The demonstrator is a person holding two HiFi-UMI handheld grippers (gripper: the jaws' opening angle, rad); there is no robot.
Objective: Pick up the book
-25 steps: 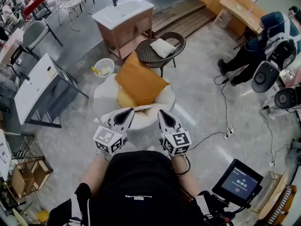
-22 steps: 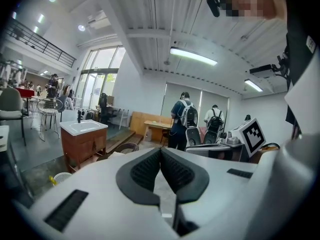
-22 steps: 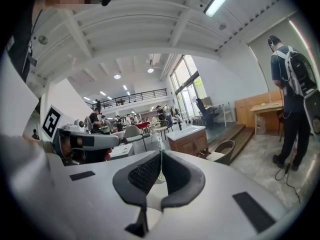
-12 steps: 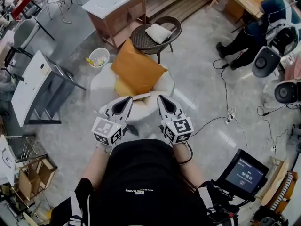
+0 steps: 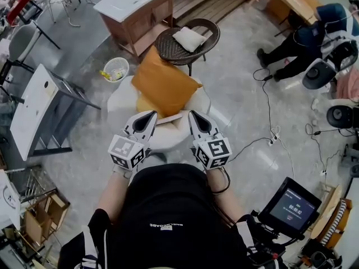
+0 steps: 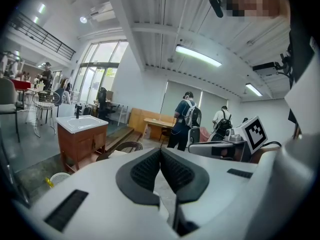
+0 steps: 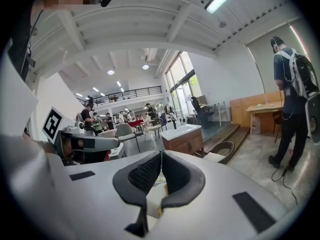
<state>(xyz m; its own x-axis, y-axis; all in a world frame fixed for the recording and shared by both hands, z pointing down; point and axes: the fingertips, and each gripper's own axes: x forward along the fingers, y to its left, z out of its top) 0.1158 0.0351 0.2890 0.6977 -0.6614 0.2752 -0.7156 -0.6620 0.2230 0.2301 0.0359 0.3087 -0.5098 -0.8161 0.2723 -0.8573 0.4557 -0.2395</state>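
Observation:
The book (image 5: 170, 118) is a thin pale slab lying flat on the seat of a white armchair (image 5: 168, 138), in front of a big orange cushion (image 5: 162, 86) and a smaller yellow one. In the head view my left gripper (image 5: 150, 116) is just left of the book and my right gripper (image 5: 194, 116) just right of it, both over the seat's front. In the left gripper view the left gripper (image 6: 160, 151) has its dark pads pressed together with nothing between them. The right gripper (image 7: 161, 155) looks the same in its own view, shut and empty.
Behind the armchair stands a round wicker chair (image 5: 193, 49) with a white cushion, then a wooden washbasin cabinet (image 5: 134, 4). A waste bin (image 5: 115, 69) and a white desk (image 5: 33, 111) are at the left. Cables (image 5: 269, 142) cross the floor at right, near a seated person (image 5: 303, 43).
Both grippers have moved forward over the armchair seat and now flank the book, which earlier lay just ahead of their tips. Their jaws stayed shut.

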